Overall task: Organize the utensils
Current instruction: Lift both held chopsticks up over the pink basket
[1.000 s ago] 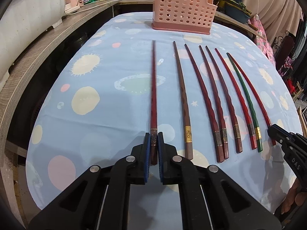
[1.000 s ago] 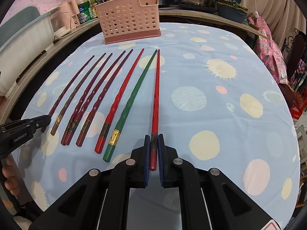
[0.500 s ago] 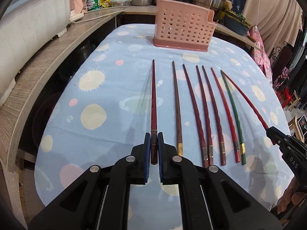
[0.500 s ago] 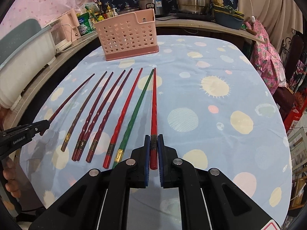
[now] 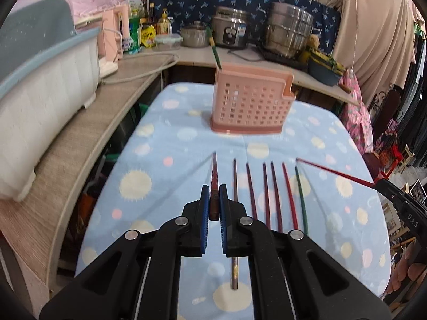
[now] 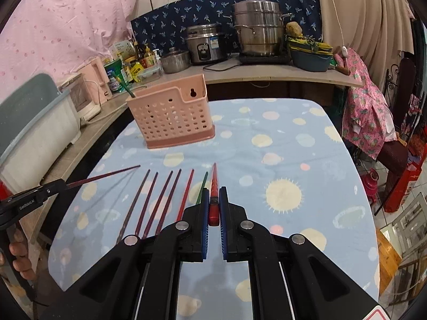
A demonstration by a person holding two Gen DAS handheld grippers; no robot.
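The left gripper (image 5: 214, 208) pinches a dark red chopstick (image 5: 214, 178) and the right gripper (image 6: 213, 208) a brighter red chopstick (image 6: 213, 184), both seemingly lifted, with the pink holder (image 5: 250, 104) far behind

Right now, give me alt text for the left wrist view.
The left gripper clamps a dark red chopstick pointed toward a pink perforated utensil holder. Six chopsticks lie side by side on the spotted blue tablecloth.

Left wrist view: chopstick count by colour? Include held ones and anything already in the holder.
Green chopsticks: 2, one in the pink holder
Bright red chopsticks: 2, one in the right gripper
Dark red or brown chopsticks: 5, one in the left gripper
Total: 9
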